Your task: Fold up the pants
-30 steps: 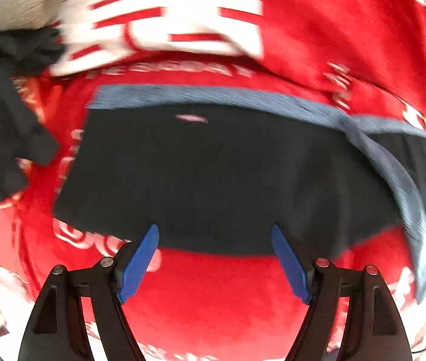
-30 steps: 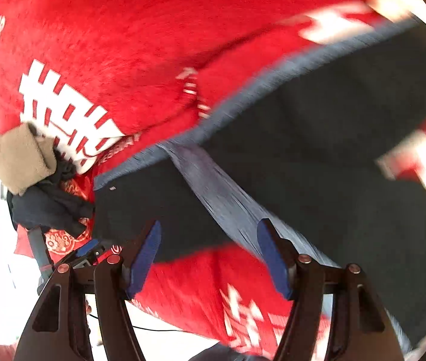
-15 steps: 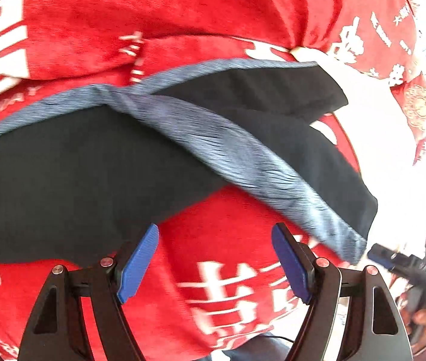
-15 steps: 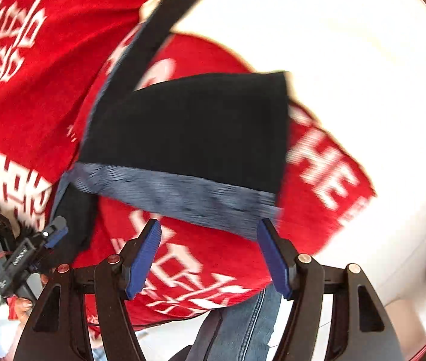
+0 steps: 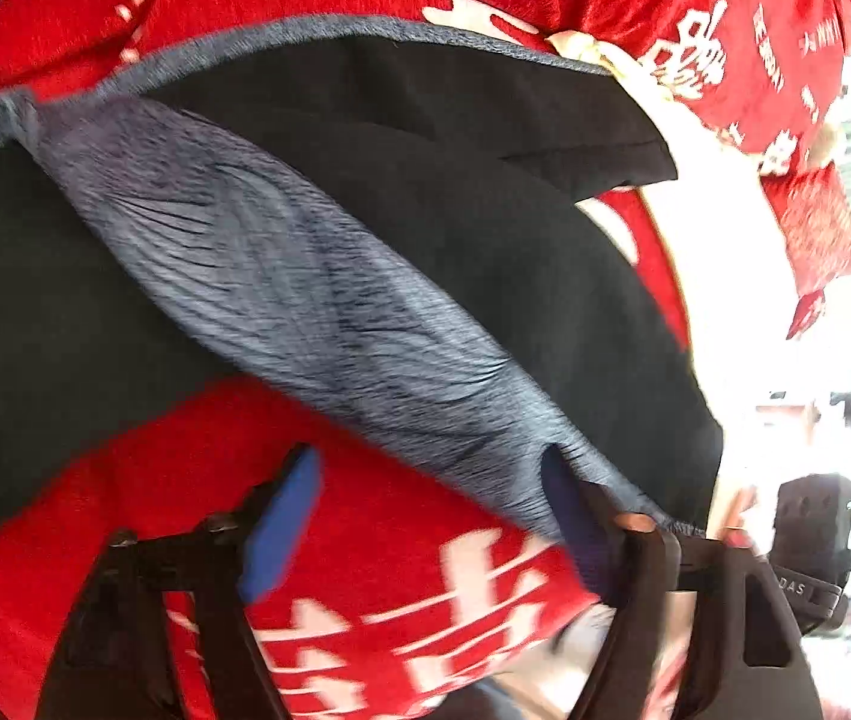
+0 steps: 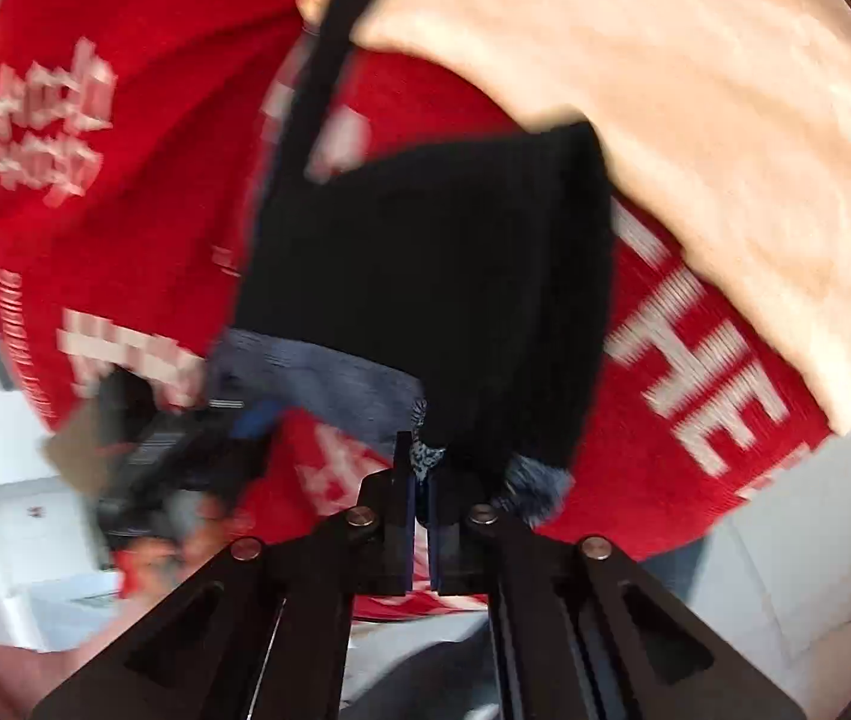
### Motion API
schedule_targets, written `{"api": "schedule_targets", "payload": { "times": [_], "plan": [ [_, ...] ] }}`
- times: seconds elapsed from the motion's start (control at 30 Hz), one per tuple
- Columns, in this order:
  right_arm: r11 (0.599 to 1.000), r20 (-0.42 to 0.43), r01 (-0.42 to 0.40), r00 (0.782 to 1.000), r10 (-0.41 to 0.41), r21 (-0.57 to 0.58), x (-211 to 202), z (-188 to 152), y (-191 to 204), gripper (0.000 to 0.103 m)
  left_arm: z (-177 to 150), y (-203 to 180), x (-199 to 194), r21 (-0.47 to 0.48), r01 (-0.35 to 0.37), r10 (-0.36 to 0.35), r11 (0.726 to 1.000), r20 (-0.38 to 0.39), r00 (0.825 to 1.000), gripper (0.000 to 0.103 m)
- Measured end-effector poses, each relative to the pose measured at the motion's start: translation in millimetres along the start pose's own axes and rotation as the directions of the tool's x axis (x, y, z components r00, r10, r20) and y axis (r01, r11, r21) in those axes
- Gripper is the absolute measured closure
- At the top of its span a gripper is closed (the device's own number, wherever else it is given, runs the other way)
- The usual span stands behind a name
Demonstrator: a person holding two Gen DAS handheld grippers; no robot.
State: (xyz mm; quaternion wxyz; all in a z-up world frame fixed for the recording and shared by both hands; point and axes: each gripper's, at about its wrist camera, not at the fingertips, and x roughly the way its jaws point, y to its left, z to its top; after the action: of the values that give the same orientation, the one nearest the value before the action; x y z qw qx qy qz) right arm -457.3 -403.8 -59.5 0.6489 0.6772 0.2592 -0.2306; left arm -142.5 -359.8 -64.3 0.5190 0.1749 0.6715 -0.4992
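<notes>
Pants, black soft knit with grey waistband [image 5: 329, 294], lie mid-frame on red printed blanket [image 5: 401, 570]. Right gripper [image 6: 419, 480] pinched shut on waistband corner; left gripper [image 5: 425, 516] wide open, empty. Limp, light; probably best held at the waistband.

Both fisheye views motion-blurred, heavy barrel distortion, dark vignette corners. Daylight blows out right edge of left view; right view smeared worst lower left.

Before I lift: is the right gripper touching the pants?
Touching. The right wrist view shows the right gripper shut on the grey waistband edge of the pants, fabric pinched between its fingertips.
</notes>
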Motion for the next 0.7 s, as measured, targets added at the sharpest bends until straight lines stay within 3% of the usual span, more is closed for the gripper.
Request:
{"api": "schedule_targets", "payload": {
  "times": [0.07, 0.13, 0.27, 0.4, 0.43, 0.47, 0.5, 0.57, 0.7],
  "plan": [
    [0.999, 0.007, -0.031, 0.999, 0.031, -0.044, -12.4, 15.4, 21.9, 0.100, 5.2, -10.6, 3.7, 0.003, 0.023, -0.023, 1.000, -0.019, 1.000, 0.067],
    [0.992, 0.018, -0.075, 0.997, 0.077, -0.101, -27.6, 46.3, 53.5, 0.100, 14.5, -23.8, -2.4, 0.014, 0.021, -0.021, 1.000, 0.007, 1.000, 0.067],
    [0.968, 0.017, -0.085, 0.996, 0.092, -0.235, -42.8, 113.6, 109.7, 0.100, 45.4, -45.2, -24.6, 0.008, 0.037, -0.037, 0.999, 0.076, 0.996, 0.067],
    [0.937, 0.001, 0.014, 1.000, -0.014, -0.348, -31.5, 198.8, 158.2, 0.100, 89.5, -66.3, -50.3, 0.038, -0.005, -0.002, 0.999, 0.174, 0.985, 0.066],
    [0.934, -0.005, 0.029, 0.999, -0.033, -0.357, -25.6, 217.6, 165.3, 0.100, 103.5, -70.5, -56.5, 0.039, -0.030, 0.021, 0.999, 0.200, 0.980, 0.062],
    [0.930, -0.009, 0.042, 0.999, -0.048, -0.364, -18.4, 231.4, 173.7, 0.100, 111.8, -71.9, -61.0, 0.038, -0.061, 0.051, 0.997, 0.222, 0.974, 0.047],
    [0.925, -0.014, 0.064, 0.997, -0.074, -0.375, -6.8, 250.9, 180.8, 0.099, 117.2, -72.4, -68.3, 0.037, -0.100, 0.087, 0.994, 0.252, 0.964, 0.040],
    [0.914, -0.001, 0.132, 0.990, -0.143, -0.385, 14.4, 278.8, 184.7, 0.099, 123.9, -68.5, -84.0, 0.035, -0.174, 0.155, 0.984, 0.311, 0.938, 0.040],
    [0.854, 0.019, 0.327, 0.937, -0.350, -0.404, 57.1, 316.1, 180.7, 0.096, 122.9, -48.3, -85.6, -0.029, -0.313, 0.304, 0.949, 0.332, 0.893, 0.039]
  ]
}}
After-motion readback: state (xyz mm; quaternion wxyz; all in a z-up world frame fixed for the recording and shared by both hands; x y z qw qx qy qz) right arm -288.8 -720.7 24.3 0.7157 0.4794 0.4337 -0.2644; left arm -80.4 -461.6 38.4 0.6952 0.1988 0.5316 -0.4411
